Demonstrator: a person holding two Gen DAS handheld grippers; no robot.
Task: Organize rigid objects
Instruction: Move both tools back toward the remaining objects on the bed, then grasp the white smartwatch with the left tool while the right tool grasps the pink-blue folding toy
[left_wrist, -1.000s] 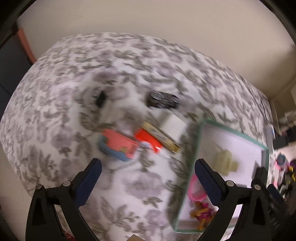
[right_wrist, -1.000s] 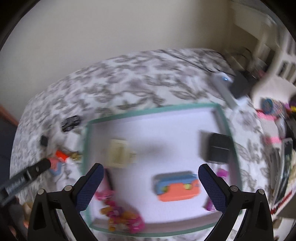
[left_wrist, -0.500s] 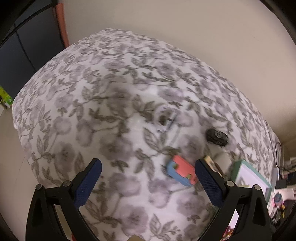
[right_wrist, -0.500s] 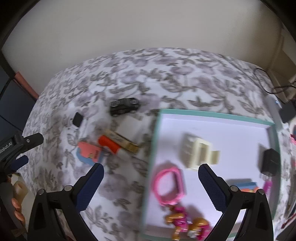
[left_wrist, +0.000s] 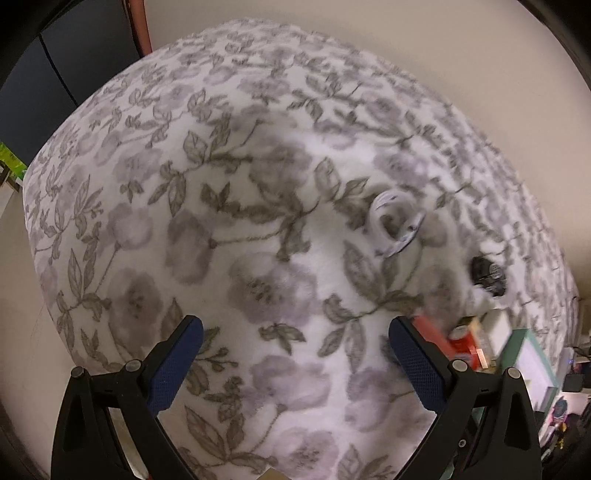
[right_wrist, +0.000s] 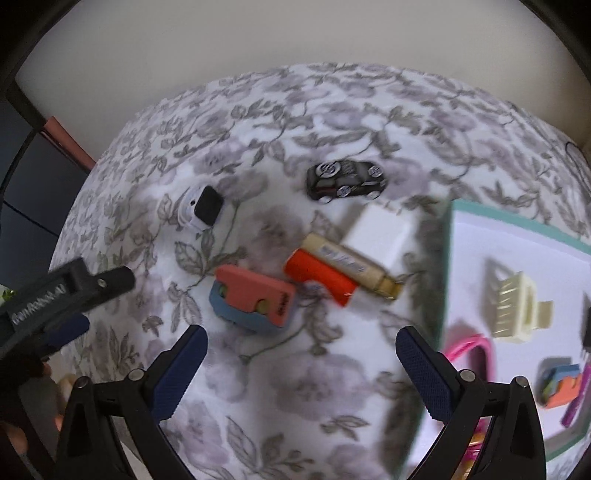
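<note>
Loose objects lie on the floral bed cover (right_wrist: 332, 122): a pink-and-blue block (right_wrist: 255, 299), a red piece (right_wrist: 319, 275), a gold tube (right_wrist: 351, 266), a white box (right_wrist: 380, 230), a black toy car (right_wrist: 347, 180) and a small white-and-black item (right_wrist: 201, 208). My right gripper (right_wrist: 301, 365) is open and empty, just in front of the pink-and-blue block. My left gripper (left_wrist: 295, 354) is open and empty over bare cover; the white item (left_wrist: 395, 225) and the car (left_wrist: 487, 275) lie ahead to its right. It also shows at the left edge of the right wrist view (right_wrist: 66, 291).
A teal-rimmed white tray (right_wrist: 447, 258) at the right holds a cream comb-like piece (right_wrist: 513, 306), a pink ring (right_wrist: 472, 350), another pink-and-blue block (right_wrist: 561, 380) and other small toys. The bed's left edge drops off beside dark furniture (left_wrist: 74, 55).
Both grippers have swung left, away from the tray. The right view now centres on the loose objects; the left view now faces mostly bare cover. Both stayed open.
</note>
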